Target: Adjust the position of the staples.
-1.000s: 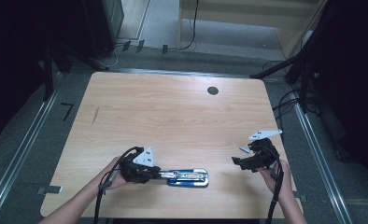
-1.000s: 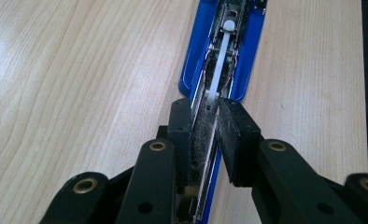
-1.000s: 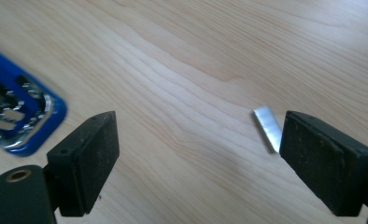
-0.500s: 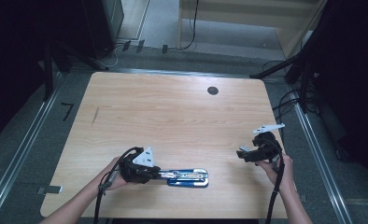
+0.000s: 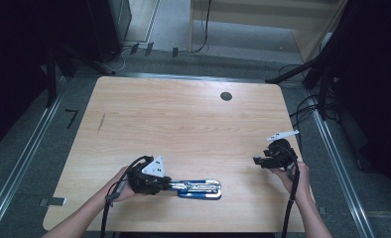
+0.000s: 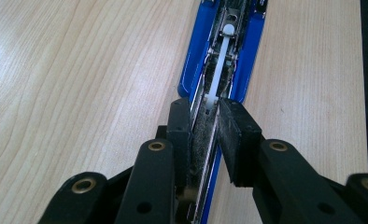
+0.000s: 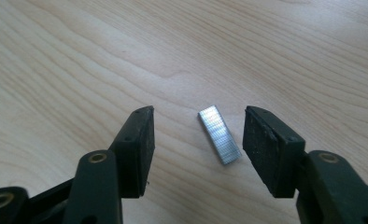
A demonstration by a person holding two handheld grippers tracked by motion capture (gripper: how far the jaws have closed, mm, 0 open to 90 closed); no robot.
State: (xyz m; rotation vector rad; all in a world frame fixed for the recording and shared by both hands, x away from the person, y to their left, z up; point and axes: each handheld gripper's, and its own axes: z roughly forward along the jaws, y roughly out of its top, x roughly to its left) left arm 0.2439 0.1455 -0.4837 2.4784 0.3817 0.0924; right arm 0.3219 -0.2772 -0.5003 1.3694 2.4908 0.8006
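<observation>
Stapler reload, partly done. Blue metal stapler [image 5: 199,189], opened flat with its staple channel exposed, lies near the desk's front edge, left of centre. My left hand-held gripper [image 6: 204,119] is closed tight on the rear of that silver channel, pinning it. The white pusher rod shows in the channel, and I see no staples loaded there.

Short silver strip of staples [image 7: 219,134] lies flat on the light wooden desk [image 5: 183,119] toward the front right corner, well apart from the stapler. My right hand-held gripper [image 7: 198,140] hangs over it with jaws wide apart, one on each side of the strip, holding nothing.

Left to do, as I judge: grasp strip, carry it across, seat it in the channel, close stapler.

Room: bare desk between strip and stapler; right edge is near my right hand, front edge near the stapler.
</observation>
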